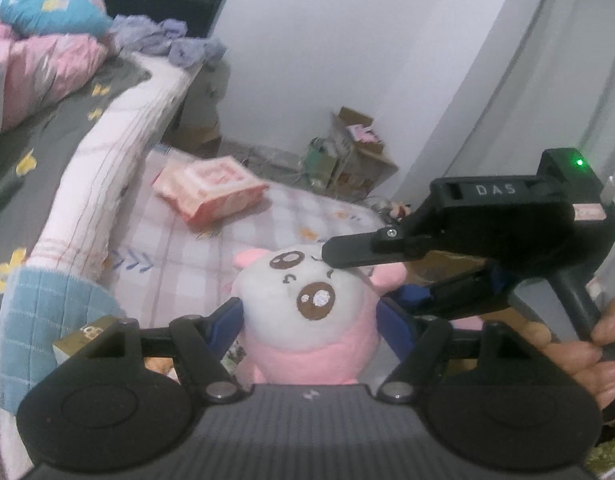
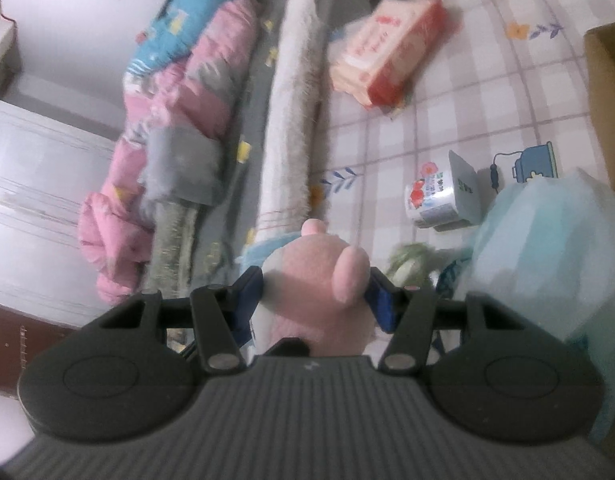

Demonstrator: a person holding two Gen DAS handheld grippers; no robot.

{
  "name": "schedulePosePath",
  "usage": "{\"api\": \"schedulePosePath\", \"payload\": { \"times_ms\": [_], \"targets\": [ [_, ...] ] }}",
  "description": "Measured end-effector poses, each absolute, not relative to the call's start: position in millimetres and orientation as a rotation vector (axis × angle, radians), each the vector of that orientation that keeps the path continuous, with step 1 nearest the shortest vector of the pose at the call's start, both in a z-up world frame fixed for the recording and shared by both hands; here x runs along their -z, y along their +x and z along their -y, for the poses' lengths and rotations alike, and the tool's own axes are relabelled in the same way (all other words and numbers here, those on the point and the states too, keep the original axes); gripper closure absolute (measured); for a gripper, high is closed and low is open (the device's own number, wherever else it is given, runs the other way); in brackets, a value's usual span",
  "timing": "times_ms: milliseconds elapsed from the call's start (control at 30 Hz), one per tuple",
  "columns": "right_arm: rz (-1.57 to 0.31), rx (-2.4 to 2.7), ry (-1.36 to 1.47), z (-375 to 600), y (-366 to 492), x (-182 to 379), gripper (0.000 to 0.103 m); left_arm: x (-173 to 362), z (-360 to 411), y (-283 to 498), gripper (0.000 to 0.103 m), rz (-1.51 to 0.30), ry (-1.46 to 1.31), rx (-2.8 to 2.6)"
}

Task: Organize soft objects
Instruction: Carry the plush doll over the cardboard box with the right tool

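Observation:
A pink and white plush pig (image 1: pixel 307 312) sits between the blue pads of my left gripper (image 1: pixel 313 320), which is shut on its body. My right gripper (image 1: pixel 371 276) comes in from the right in the left wrist view, one finger over the toy's head and one by its ear. In the right wrist view the pig's pink back and ear (image 2: pixel 323 284) fill the gap of my right gripper (image 2: pixel 319 296), which is shut on it. Both grippers hold the same toy above the checked mat.
A bed (image 1: pixel 47 132) with pink and blue quilts (image 1: pixel 39 40) lies at the left. A pink tissue pack (image 1: pixel 211 188) lies on the checked mat (image 1: pixel 267 224). Cardboard boxes (image 1: pixel 359 148) stand by the wall. A wipes pack (image 2: pixel 439 192) and a pale blue bag (image 2: pixel 547 248) lie at the right.

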State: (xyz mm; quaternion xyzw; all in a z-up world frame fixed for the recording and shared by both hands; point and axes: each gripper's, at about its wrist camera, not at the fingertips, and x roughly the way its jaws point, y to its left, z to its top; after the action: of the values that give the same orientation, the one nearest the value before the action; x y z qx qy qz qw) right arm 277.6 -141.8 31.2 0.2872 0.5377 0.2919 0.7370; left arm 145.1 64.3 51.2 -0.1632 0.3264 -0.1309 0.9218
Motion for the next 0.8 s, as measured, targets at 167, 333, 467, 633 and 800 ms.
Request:
{"api": "schedulePosePath", "payload": {
  "times_ms": [167,333,467,633,800],
  "targets": [
    [-1.110,-0.648,0.661,174.3,251.7,-56.8,0.048,-73.5,-38.5,130.8,0.030,-0.632,-0.282,0.319],
    [-1.038,-0.614,0.698,222.5,226.7,-75.5,0.048,-88.7,-2.6,127.1,0.030,-0.611,-0.248,0.401],
    [-0.985,-0.553,0.725,271.5,207.2,-84.8,0.048,-95.2,38.3,132.7,0.031,-0.625,-0.216,0.489],
    [-0.930,-0.454,0.772,342.4,181.9,-84.3,0.048,-93.6,97.8,143.8,0.031,-0.668,-0.173,0.604],
    [-0.909,-0.344,0.822,409.2,167.9,-69.1,0.048,-78.6,159.5,163.9,0.031,-0.747,-0.143,0.691]
  ]
}}
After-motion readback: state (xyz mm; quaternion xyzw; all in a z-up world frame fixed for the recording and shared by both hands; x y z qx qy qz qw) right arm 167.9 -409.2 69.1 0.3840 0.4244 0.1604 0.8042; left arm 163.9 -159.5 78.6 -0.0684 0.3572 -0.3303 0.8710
